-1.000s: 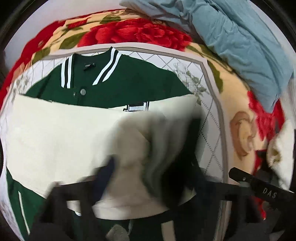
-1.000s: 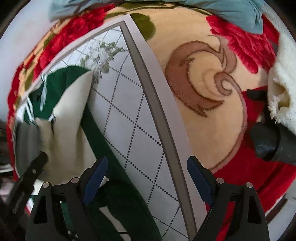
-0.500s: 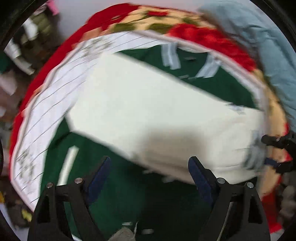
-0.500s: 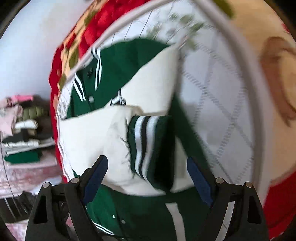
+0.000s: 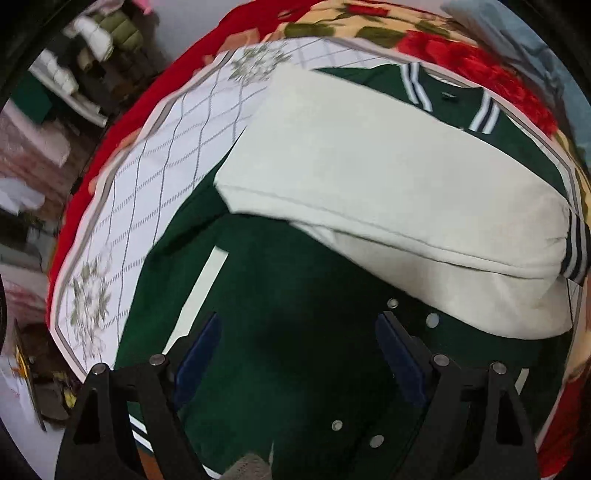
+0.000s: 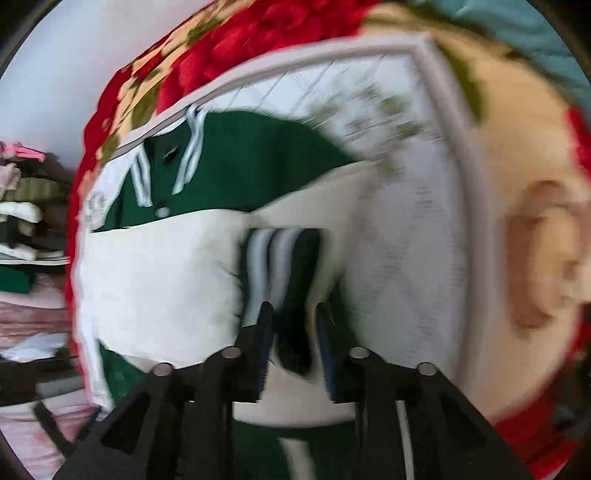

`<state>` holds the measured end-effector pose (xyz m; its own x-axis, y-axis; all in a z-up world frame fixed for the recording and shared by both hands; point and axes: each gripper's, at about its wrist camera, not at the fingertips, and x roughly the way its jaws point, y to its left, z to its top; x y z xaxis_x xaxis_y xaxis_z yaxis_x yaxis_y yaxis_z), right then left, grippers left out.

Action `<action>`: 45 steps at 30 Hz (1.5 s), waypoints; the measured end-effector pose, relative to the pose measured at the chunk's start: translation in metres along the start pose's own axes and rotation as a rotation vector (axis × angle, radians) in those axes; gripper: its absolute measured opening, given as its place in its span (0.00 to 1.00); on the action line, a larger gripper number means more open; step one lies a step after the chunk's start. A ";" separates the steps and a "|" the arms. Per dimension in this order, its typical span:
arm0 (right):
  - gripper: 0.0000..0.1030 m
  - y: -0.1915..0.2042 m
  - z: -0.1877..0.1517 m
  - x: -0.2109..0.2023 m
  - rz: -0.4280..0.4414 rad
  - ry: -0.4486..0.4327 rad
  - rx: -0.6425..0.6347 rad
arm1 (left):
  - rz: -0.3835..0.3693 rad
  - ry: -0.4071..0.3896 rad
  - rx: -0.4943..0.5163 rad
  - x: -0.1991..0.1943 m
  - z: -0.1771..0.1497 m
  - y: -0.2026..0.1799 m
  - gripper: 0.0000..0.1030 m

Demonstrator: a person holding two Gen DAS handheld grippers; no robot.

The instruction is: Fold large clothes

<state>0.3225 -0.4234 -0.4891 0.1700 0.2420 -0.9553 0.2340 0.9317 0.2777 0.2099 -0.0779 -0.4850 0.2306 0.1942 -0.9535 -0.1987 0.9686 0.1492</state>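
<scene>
A green varsity jacket (image 5: pixel 295 277) with cream sleeves lies front up on a quilted mat. One cream sleeve (image 5: pixel 369 166) is folded across the chest, and its striped cuff (image 5: pixel 574 247) ends at the right. My left gripper (image 5: pixel 298 317) hangs open over the green front near the snap buttons, with nothing between its fingers. In the blurred right wrist view, the striped cuff (image 6: pixel 284 258) sits between the fingers of my right gripper (image 6: pixel 293 308). Its jaws are closing on the cuff, and the fabric fills the narrow gap.
The white quilted mat (image 5: pixel 155 177) lies on a red and cream floral blanket (image 6: pixel 517 166). A blue-grey cloth (image 6: pixel 535 33) is bunched at the far right corner. Stacks of folded clothes (image 6: pixel 22 206) stand beyond the bed's left edge.
My left gripper swung from above the folded sleeves to over the green front. My right gripper moved from the mat's edge onto the striped cuff, and its jaws narrowed around it.
</scene>
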 end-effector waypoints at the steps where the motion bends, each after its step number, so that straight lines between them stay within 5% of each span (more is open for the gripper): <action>1: 0.31 -0.007 -0.006 -0.007 -0.033 -0.008 -0.009 | 0.015 -0.007 0.018 0.000 0.001 -0.004 0.83; 4: 0.31 -0.024 -0.030 -0.005 -0.136 0.067 -0.049 | 0.054 0.006 0.066 0.013 0.004 -0.016 0.83; 11: 0.31 -0.016 -0.067 0.058 -0.179 0.290 -0.245 | 0.126 0.037 0.082 0.043 0.003 -0.014 0.83; 20: 0.31 -0.020 -0.054 0.066 -0.163 0.120 -0.171 | 0.315 0.032 -0.014 0.075 0.029 0.044 0.83; 26: 0.31 -0.010 -0.051 0.071 -0.142 0.092 -0.157 | 0.443 0.024 -0.048 0.114 0.061 0.089 0.83; 32: 0.31 0.040 -0.040 0.084 -0.124 0.090 -0.196 | 0.495 -0.001 -0.011 0.135 0.087 0.098 0.91; 45: 0.31 0.130 0.012 0.104 -0.035 0.058 -0.204 | 0.525 -0.036 -0.075 0.151 0.141 0.146 0.91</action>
<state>0.3819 -0.2804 -0.5517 0.1083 0.2183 -0.9698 0.0388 0.9739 0.2236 0.3497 0.1151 -0.5708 0.1134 0.6565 -0.7457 -0.3638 0.7259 0.5837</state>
